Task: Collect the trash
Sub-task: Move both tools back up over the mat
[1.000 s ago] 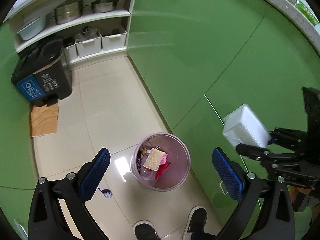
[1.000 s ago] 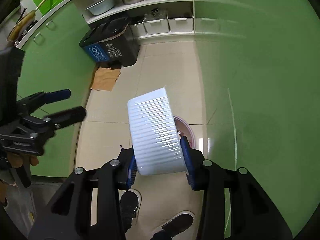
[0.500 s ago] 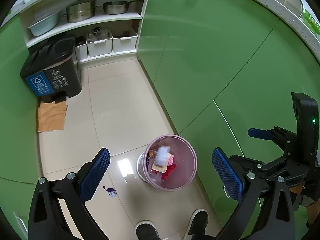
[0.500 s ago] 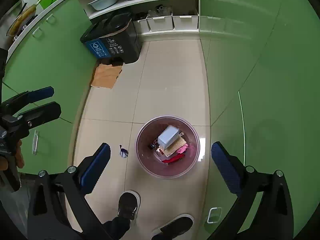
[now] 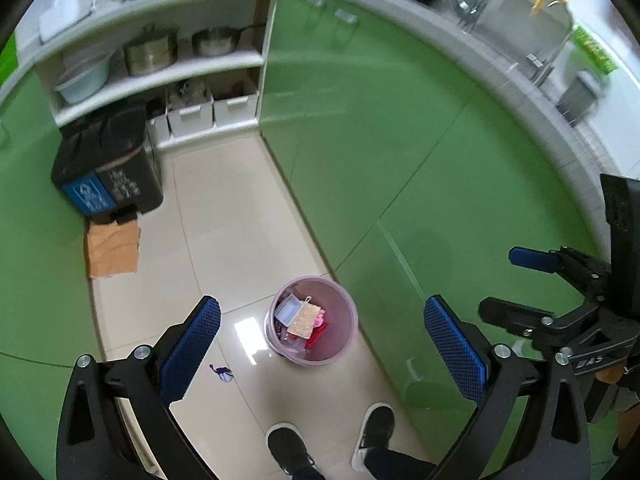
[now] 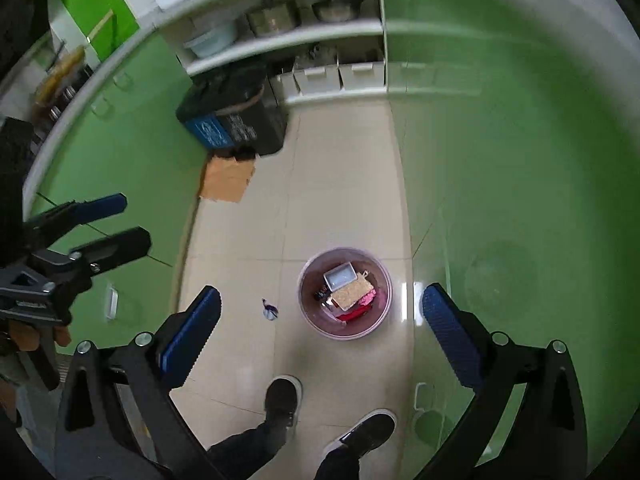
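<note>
Pink bin [image 6: 345, 293] on floor, white tray [image 6: 340, 274] inside | right gripper [image 6: 320, 330] spread wide, empty | left gripper [image 5: 322, 346] spread wide, empty

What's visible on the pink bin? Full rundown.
The pink bin is a round, translucent, plastic-looking pail standing upright on the tiled floor, next to the green cabinets. It has no lid. Inside lie a white tray, open side up, a tan sponge-like pad and red and pink scraps. Nothing grips it; a purple scrap lies on the floor nearby.
</note>
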`<state>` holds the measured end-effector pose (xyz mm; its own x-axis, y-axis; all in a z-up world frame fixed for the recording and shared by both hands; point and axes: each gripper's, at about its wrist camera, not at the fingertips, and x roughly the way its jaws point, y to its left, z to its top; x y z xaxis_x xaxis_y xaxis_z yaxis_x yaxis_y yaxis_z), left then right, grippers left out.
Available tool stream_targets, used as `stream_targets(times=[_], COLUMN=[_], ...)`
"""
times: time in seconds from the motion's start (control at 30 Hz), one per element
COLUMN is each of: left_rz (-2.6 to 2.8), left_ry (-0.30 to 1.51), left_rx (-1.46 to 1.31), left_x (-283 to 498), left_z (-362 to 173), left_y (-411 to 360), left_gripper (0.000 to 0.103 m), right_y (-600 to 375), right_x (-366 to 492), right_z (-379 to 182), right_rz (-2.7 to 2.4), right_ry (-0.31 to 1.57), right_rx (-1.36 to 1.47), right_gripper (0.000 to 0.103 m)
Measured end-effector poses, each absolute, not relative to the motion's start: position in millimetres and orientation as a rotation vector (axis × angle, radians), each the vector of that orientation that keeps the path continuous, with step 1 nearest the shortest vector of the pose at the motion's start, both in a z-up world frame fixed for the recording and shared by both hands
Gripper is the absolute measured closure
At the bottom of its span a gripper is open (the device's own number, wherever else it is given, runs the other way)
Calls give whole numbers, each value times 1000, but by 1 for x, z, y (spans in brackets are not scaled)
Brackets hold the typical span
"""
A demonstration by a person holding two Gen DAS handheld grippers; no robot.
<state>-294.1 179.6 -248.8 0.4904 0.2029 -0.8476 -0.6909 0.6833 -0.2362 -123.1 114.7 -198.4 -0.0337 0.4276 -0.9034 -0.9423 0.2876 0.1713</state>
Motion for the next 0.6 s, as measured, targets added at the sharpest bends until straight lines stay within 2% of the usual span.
stream_targets(times=[0.17,0.33,0.47,0.6], left_rz=[524,439,353,290], left_ry=[887,853,821,814], left_rx=[-555,-482,-411,-361], left_x=[-275,-242,-200,-151], left_z=[-154,-84,-44,-28], left_y=[158,134,110,87], left_gripper=[6,6,6,6], right_y=[84,35,-10,-45], right_x=[-109,-75,-38,0], right_z=[-98,-18,15,25], right_rz=[1171,1054,950,882], right_ry=[1049,982,946,930], right_rx=[-541,-464,-397,-361], right_gripper=[4,4,4,4])
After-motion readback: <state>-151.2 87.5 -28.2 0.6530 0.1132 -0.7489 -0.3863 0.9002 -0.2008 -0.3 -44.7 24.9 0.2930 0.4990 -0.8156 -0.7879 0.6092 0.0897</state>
